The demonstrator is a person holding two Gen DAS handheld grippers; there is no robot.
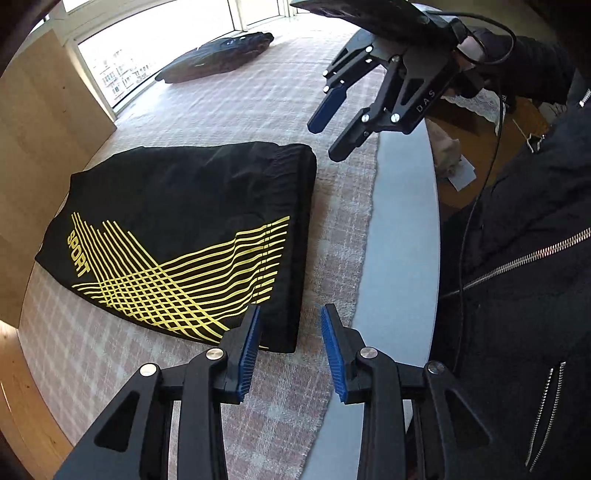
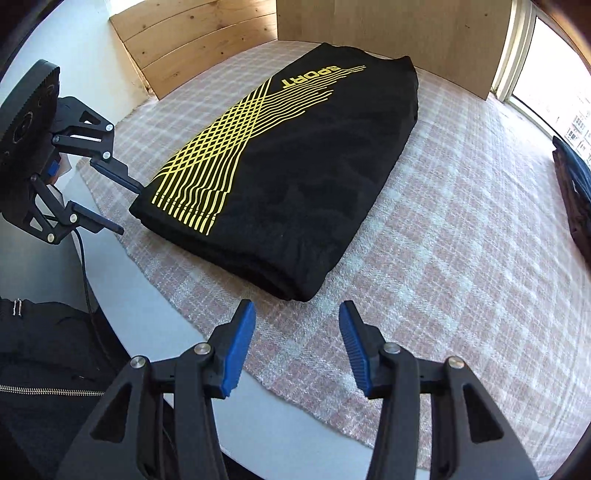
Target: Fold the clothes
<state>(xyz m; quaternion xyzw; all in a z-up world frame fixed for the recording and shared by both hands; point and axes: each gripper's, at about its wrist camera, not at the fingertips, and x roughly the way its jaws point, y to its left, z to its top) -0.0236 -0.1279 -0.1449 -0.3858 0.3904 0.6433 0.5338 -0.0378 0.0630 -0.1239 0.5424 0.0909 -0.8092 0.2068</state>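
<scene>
A black garment with yellow lines and the word SPORT lies folded into a flat rectangle on a pink plaid cloth; it also shows in the right wrist view. My left gripper is open and empty, just off the garment's near corner; it also shows in the right wrist view. My right gripper is open and empty, just short of the garment's near folded corner; in the left wrist view it hovers above the cloth's edge.
The cloth covers a round white table. A second dark folded garment lies at the far side near the window, also in the right wrist view. Wooden panels stand behind the table. The person's black zipped jacket is at the table edge.
</scene>
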